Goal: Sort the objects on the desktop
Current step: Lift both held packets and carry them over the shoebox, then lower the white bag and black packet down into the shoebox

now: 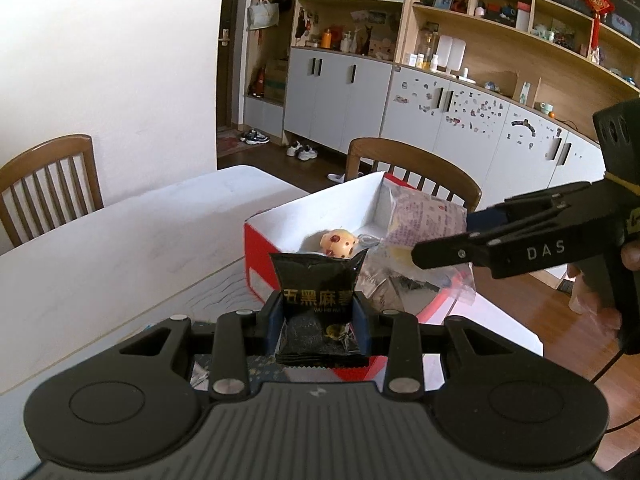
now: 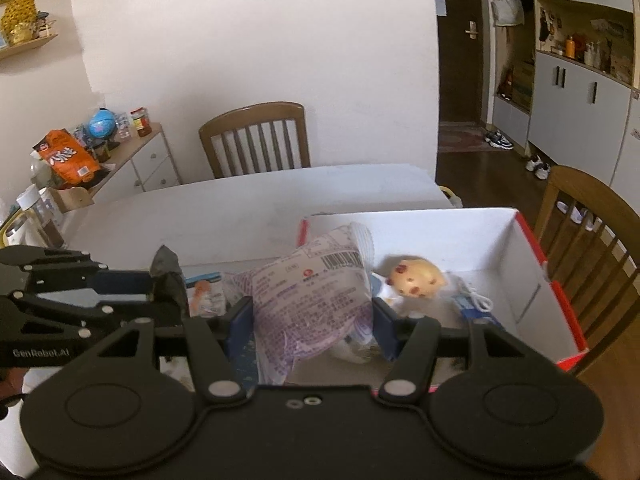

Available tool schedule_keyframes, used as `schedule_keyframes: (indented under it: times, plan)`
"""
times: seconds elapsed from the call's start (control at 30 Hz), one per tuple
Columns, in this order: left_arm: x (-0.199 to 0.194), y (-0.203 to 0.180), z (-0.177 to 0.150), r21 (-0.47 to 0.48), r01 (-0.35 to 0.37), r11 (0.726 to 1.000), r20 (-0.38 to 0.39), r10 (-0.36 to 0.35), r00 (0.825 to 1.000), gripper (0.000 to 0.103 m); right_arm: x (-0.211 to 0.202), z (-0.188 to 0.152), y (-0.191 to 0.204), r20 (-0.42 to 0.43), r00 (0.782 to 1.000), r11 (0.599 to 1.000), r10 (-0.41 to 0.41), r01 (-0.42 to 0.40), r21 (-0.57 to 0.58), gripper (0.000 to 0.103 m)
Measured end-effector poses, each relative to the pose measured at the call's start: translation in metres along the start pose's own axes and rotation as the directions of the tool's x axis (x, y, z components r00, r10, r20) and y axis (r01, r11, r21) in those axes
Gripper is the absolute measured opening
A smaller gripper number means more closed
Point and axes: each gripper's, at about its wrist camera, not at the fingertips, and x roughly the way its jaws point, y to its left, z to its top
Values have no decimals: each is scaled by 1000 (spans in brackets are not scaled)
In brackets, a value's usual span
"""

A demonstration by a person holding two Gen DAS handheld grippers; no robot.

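Note:
My left gripper [image 1: 318, 312] is shut on a black snack packet [image 1: 316, 284] with gold lettering, held upright just short of the red-and-white box [image 1: 280, 216]. My right gripper [image 2: 312, 320] is shut on a clear bag with purple print [image 2: 312, 292], puffed out between the blue pads above the box's near end. That bag [image 1: 424, 216] and the right gripper [image 1: 452, 248] show from the side in the left wrist view. Inside the box [image 2: 532, 264] lie a small doll head [image 2: 416, 276] and a white cable [image 2: 476, 298]. The left gripper [image 2: 164, 292] with its packet [image 2: 166, 276] appears at the left.
The white table [image 1: 100, 248] stretches left and back. Wooden chairs [image 1: 52, 184] [image 2: 256, 140] stand behind it, another [image 2: 592, 216] beside the box. A small card packet [image 2: 204, 292] lies on the table between the grippers. A side cabinet [image 2: 132, 160] with snacks stands far left.

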Motion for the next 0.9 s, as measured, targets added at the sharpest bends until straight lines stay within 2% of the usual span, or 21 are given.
schedule_keyframes:
  times: [0.33, 0.9]
  plan:
    - [38, -27, 22, 5, 18, 1000, -4, -18, 1000, 35, -7, -2, -50, -16, 1000, 1000, -11, 11, 5, 61]
    - [95, -60, 49, 37, 35, 999, -56, -33, 998, 35, -7, -5, -116, -52, 997, 999, -53, 54, 4, 61]
